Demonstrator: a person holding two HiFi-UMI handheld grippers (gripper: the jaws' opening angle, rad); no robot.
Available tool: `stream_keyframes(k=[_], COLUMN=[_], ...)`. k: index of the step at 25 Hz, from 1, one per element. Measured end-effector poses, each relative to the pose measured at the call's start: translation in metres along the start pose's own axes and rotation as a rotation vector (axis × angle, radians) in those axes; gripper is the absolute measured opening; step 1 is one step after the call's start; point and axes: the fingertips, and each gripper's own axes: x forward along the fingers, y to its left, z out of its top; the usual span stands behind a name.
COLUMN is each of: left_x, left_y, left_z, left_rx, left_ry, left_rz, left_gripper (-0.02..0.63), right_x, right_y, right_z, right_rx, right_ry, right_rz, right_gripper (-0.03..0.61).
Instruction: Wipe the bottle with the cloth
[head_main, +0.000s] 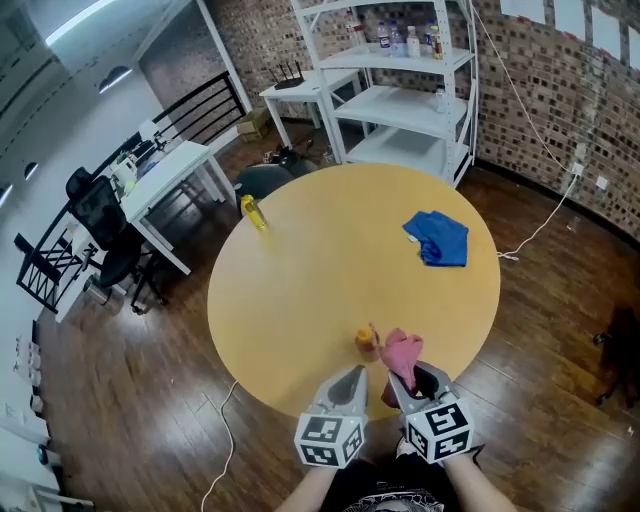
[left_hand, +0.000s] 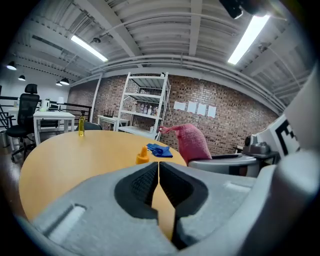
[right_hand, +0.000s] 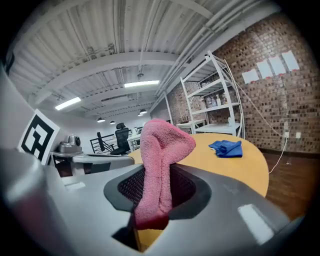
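Note:
A pink cloth sticks up from my right gripper, which is shut on it near the table's front edge. In the right gripper view the pink cloth is pinched between the dark pads and folds over at the top. My left gripper sits just beside it, shut with nothing between its jaws. A small orange bottle-like thing with a pointed tip stands just ahead of both grippers. A slim yellow bottle stands upright at the table's far left edge.
A folded blue cloth lies on the round wooden table at the far right. White shelving with small bottles stands behind the table. White desks and black chairs fill the left. A white cable runs across the floor at right.

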Motion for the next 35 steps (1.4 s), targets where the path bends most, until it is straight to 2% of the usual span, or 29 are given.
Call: stream_keyframes(k=[5,10,13,19,26,35], left_x=[0.013,0.027,0.036,0.046,0.053,0.05], left_y=[0.014,0.03,0.038,0.047,0.055,0.055], left_z=[0.006,0.01,0.009,0.006,0.0,-0.006], left_rx=[0.026,0.042,0.046,0.05,0.037,0.022], left_ry=[0.0,0.017,0.019,0.031,0.049,0.059], left_rz=[0.03,0.038,0.016,-0.022,-0.028,-0.024], left_gripper=[0.0,0.0,0.0,0.0,0.0,0.0], right_x=[0.031,0.064,0.082,0.096,0.097,0.096], right_y=[-0.009,-0.01,-0.012,-0.009,-0.015,-0.034], right_z=[0.012,0.026,0.026,0.012,0.007,-0.031], right_rx=[0.071,0.047,0.036,0.056,0.094,0.104], right_ry=[-0.005,0.022,0.043,0.073,0.072,0.151], right_rz=[0.088,0.151,0.173,0.162,0.165,0.12], right_gripper=[0.111,0.111,0.112,0.11,0.11,0.11])
